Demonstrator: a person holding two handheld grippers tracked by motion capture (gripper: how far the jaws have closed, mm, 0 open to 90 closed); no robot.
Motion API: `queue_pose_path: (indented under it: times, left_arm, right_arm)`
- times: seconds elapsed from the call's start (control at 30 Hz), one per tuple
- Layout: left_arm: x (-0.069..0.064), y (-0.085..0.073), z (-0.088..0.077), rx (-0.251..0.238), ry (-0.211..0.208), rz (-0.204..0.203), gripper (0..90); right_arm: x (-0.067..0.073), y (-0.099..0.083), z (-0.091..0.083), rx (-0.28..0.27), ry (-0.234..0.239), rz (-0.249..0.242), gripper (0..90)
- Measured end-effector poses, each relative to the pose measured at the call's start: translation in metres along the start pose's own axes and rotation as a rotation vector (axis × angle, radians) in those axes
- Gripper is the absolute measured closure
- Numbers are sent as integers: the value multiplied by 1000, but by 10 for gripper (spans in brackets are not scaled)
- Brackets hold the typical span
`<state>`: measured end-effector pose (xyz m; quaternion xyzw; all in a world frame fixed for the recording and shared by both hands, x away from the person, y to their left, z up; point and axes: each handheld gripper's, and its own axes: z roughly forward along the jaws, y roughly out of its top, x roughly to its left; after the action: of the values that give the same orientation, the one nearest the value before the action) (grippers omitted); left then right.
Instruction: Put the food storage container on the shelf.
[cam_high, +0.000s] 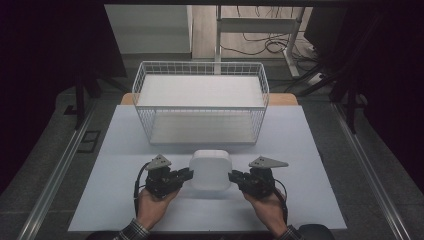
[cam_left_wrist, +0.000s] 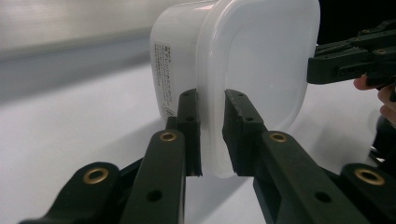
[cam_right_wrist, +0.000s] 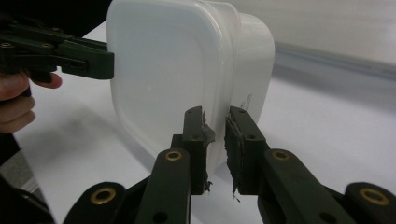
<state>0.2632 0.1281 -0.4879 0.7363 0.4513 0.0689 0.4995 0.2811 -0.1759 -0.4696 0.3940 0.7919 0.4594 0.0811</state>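
Tub (cam_high: 210, 169) on bench (cam_high: 125, 150), rim pinched by left hand-held gripper (cam_high: 187, 174) and right hand-held gripper (cam_high: 233, 176), wire basket (cam_high: 201, 102) behind.

Dim room, cables (cam_high: 260, 45) on wooden floor (cam_high: 202, 30)

We see a white translucent plastic container (cam_high: 210, 170) with its lid on and a printed label on 1 side, sitting near the front of the worktop (cam_high: 120, 150), before the wire basket (cam_high: 200, 102).
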Motion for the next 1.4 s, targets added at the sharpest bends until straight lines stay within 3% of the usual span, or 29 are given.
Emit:
queue_pose_path:
  times: [0.4,0.73,1.0,1.4]
  left_arm:
    - [11,24,0,-45,45,12,778]
    - [34,48,7,-73,54,10,778]
    - [51,56,27,-48,79,-14,776]
    - [70,59,53,-26,100,-59,766]
  right_arm:
    - [-6,30,13,-44,-30,-42,769]
    - [-18,56,30,-83,-39,-55,769]
    - [-37,65,54,-55,-53,-29,765]
    - [-54,68,75,-20,-71,11,762]
